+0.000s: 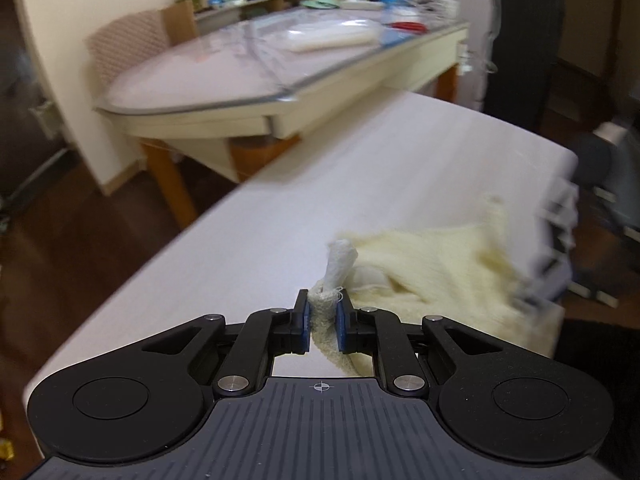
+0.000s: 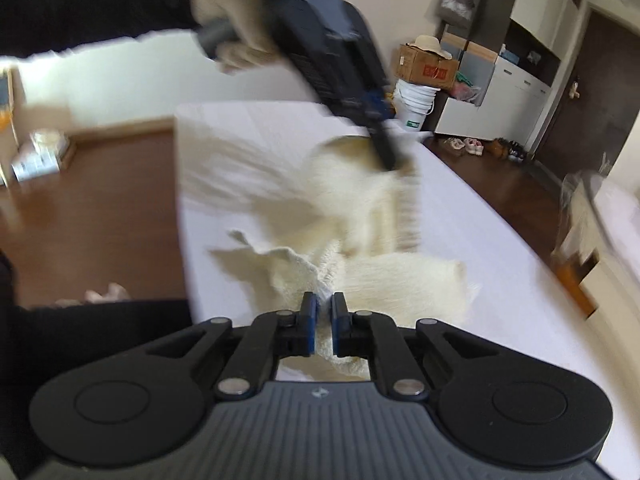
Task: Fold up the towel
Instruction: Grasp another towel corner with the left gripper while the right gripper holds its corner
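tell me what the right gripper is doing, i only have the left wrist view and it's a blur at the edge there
Observer: The right gripper is shut on a bunched bit of the cream towel, low over the white table.
Operator: is my left one visible from there
Observer: Yes, the left gripper comes down from the top of the right wrist view, blurred, its tips at the towel's far part.
Operator: what's holding it
Observer: A hand in a light glove, with a black sleeve behind it.
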{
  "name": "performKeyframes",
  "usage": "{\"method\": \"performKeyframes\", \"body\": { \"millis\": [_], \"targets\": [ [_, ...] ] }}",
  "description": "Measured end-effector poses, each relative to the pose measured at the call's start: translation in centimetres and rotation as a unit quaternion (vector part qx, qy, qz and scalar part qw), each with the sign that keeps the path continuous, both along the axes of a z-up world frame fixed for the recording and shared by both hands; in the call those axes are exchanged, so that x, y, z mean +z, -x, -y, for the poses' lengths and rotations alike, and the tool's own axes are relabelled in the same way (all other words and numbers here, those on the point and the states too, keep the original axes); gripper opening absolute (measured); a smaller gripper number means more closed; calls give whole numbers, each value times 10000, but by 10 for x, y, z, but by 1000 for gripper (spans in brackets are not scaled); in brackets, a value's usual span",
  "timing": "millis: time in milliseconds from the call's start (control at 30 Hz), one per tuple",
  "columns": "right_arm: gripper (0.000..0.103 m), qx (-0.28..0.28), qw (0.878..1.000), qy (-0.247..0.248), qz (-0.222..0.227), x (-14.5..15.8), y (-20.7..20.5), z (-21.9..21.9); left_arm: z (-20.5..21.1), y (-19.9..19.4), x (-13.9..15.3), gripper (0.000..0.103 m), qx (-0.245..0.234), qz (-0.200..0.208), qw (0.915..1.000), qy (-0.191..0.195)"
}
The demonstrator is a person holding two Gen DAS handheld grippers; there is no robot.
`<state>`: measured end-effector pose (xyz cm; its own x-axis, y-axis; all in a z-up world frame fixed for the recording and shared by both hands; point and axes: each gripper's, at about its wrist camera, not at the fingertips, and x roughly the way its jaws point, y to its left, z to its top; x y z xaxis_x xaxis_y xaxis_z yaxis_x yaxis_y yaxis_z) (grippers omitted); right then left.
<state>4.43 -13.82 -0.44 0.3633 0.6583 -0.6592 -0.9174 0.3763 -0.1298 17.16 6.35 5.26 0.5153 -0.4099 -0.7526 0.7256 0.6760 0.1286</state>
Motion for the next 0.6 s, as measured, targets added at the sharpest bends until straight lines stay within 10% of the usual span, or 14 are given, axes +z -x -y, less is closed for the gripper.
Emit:
{"method": "performKeyframes", "body": {
  "millis": [267, 600],
  "targets": [
    [16, 149, 9974, -476, -513, 0, 42, 3, -9, -15, -8, 13, 536, 199, 9978, -338],
    [34, -1913, 9716, -1218, -680, 9, -95, 40, -23, -27, -17, 13, 567, 185, 9981, -159]
  ]
}}
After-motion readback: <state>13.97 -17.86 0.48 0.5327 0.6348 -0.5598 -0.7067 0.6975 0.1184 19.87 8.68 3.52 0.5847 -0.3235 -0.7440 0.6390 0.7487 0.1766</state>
